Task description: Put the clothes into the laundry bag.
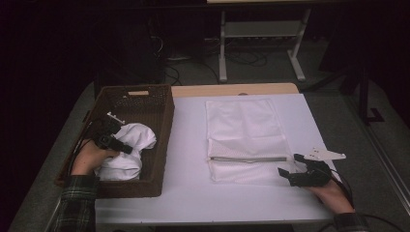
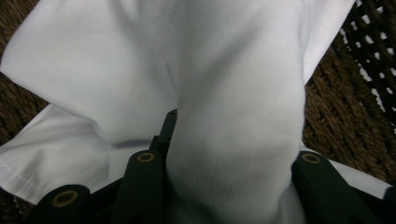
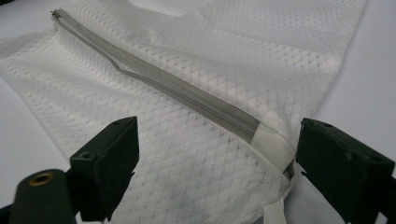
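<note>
A bunched white cloth point(image 1: 126, 151) lies in the brown wicker basket point(image 1: 159, 140) at the frame's left, a fold clamped in the left gripper point(image 1: 120, 145). Lower right, the right gripper point(image 1: 288, 166) rests wide open beside the mesh zip bag point(image 1: 244, 137)

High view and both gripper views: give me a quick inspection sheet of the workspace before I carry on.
Surface: white table top, wooden strip at the far edge.
Job's things: white cloth bunched in the brown wicker basket; white mesh laundry bag lying flat, its grey zipper running across it.
Clutter: nothing seen.
Grippers: left gripper in the basket, a fold of the cloth bulging between its jaws, which press it on both sides; right gripper open at the bag's near right corner, jaws either side of the zipper's end.
Cables: black cable trailing from the left gripper; more on the floor behind.
Surroundings: dark room, grey floor, white frame legs beyond the table.
</note>
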The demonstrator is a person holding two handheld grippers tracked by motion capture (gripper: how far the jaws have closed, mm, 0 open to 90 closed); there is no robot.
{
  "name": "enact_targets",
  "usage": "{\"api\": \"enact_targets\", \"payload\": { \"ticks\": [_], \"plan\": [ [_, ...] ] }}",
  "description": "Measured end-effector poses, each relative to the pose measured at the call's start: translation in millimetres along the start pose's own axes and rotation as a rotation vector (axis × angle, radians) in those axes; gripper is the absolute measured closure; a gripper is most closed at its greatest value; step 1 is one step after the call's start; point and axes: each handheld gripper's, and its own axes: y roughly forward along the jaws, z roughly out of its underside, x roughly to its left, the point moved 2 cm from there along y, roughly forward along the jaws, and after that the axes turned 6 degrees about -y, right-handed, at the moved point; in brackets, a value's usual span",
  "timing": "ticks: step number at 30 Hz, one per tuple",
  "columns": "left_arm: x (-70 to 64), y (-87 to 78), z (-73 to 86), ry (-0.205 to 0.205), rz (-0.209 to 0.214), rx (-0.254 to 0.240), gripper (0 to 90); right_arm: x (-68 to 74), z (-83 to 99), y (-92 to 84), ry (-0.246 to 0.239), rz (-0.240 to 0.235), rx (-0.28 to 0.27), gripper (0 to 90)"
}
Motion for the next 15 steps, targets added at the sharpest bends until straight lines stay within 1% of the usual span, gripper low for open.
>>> {"api": "enact_targets", "payload": {
  "ticks": [1, 2, 4, 5, 9, 11, 13, 14, 15],
  "plan": [
    [-1.2, -3.6, -0.4, 0.006, 0.004, -0.019, 61.0, -0.6, 0.0, 0.0, 0.005, -0.001, -0.003, 12.8],
    [-1.7, -5.1, -0.7, 0.009, 0.008, -0.026, 61.0, -0.8, 0.1, -0.1, 0.006, 0.000, -0.005, 12.8],
    [-1.7, -5.1, -0.7, 0.009, 0.008, -0.026, 61.1, -0.8, 0.1, 0.0, 0.007, 0.000, -0.005, 12.8],
    [-5.3, -12.4, -2.7, 0.024, 0.040, -0.064, 61.1, -0.8, 0.1, 0.0, 0.007, 0.000, -0.005, 12.8],
    [-11.3, -25.6, -7.5, 0.045, 0.072, -0.113, 61.1, -1.2, 0.3, -0.3, 0.011, 0.001, -0.006, 12.8],
    [-14.6, -33.4, -11.3, 0.059, 0.076, -0.125, 61.1, -1.2, 0.3, -0.5, 0.014, 0.002, -0.006, 12.8],
    [-14.6, -33.4, -11.3, 0.059, 0.076, -0.125, 61.2, -1.2, 0.3, -0.5, 0.015, 0.001, -0.006, 12.8],
    [-19.0, -44.4, -17.3, 0.071, 0.073, -0.139, 61.2, -1.2, 0.3, -0.5, 0.015, 0.001, -0.006, 12.8],
    [-20.7, -48.2, -19.5, 0.075, 0.072, -0.142, 61.2, -1.4, 0.3, -0.5, 0.015, 0.002, -0.006, 12.8]
  ]
}}
